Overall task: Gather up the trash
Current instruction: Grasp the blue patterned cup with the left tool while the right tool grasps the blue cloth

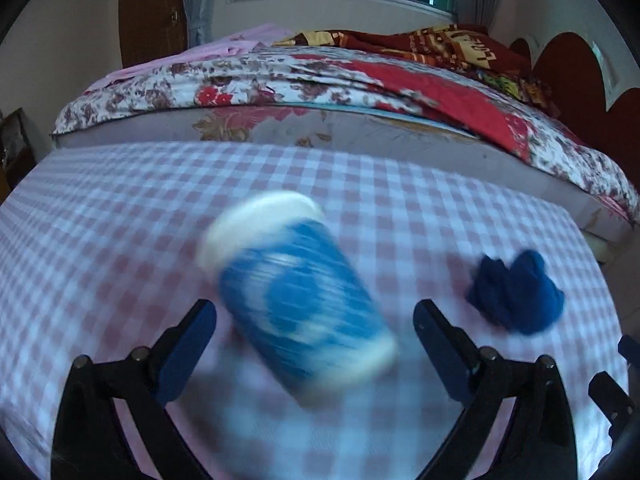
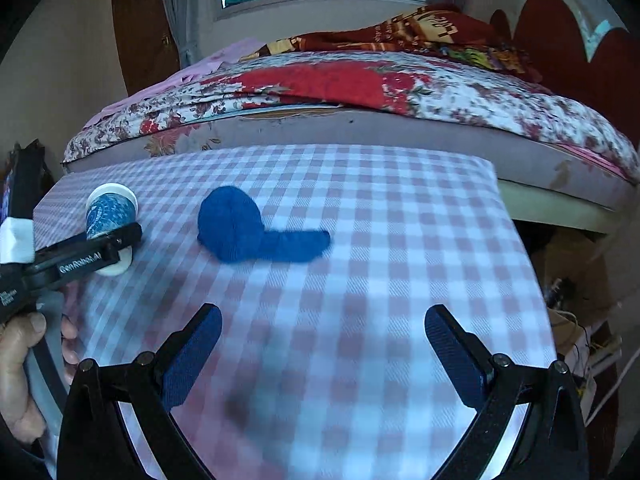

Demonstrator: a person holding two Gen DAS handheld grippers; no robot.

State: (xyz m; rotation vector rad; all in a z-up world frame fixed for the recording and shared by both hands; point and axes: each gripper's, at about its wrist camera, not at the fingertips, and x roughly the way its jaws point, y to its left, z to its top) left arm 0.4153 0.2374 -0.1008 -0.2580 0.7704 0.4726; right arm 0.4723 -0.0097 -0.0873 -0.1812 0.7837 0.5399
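The task stood at an early stage, judged from the layout: both items of trash lay on the table and neither had been picked up. No bin or bag was visible in either view.

The left gripper (image 1: 314,322) had its jaws spread wide, one finger on each side of the paper cup (image 1: 296,300) and neither pad touching it, as far as the blur allowed. The cup lay on its side between the fingers (its outline was smeared, so exact contact could not be confirmed). In the right wrist view the same cup (image 2: 108,216) lay near the table's left edge, partly behind a finger of the left gripper.

The right gripper (image 2: 322,338) was likewise released, empty, and hovering over bare tablecloth (image 2: 400,240). The blue wad (image 2: 256,228) lay ahead of it, well apart from its fingers and near the cup.

Materials and shapes:
- Cup: tapered paper body, blue printed pattern, white rolled rim and white base.
- Wad: soft, matte, deep blue, a rounded lump with a flat tail; it appeared to be cloth or crumpled tissue.
- Tablecloth: woven pink-and-white check, flat.
- Finger pads: blue, textured, on black frames.

Remaining: grasp the cup, grasp the wad, and remove both.
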